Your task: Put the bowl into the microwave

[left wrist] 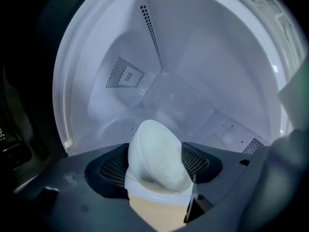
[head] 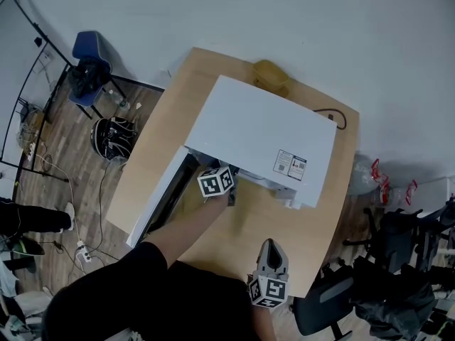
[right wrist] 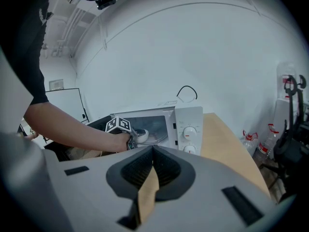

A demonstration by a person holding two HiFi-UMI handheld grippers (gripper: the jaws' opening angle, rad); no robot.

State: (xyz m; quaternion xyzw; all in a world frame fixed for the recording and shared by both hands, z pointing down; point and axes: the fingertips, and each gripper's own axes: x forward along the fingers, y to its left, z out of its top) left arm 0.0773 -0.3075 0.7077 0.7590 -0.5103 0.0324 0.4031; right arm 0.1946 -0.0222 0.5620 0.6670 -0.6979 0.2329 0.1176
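The step in hand is the placing itself. The left gripper (left wrist: 157, 164) reaches into the open mouth of the microwave (head: 263, 137) and grasps the bowl (left wrist: 161, 146) across its width, one jaw against each side, so the jaws stand wide apart. The bowl sits between them tipped to one side rather than level. It appears to hang above the oven floor, not to rest on it, though where its base ends I cannot tell. All around and ahead of the gripper are the oven's inner walls.

The bowl is small, round and deep, white and smooth, with a slight sheen like glazed ceramic or hard plastic. The oven's inside is glossy white painted metal, meeting in sharp corners, with patches of fine vent holes (left wrist: 123, 74). Ahead of the bowl lies what looks like a clear glass plate (left wrist: 174, 98). The box is plain white outside, with its door (head: 160, 197) swung out beside the left gripper. The tabletop (head: 234, 240) is pale wood.

The right gripper (right wrist: 153, 151) waits well back at the near edge, jaws closed together on nothing, pointed at the oven front with its two round knobs (right wrist: 189, 132).

Next, I judge, the bowl must be turned upright, lowered onto the plate and let go. Then the gripper backs straight out, so the bowl is not dragged or tipped.
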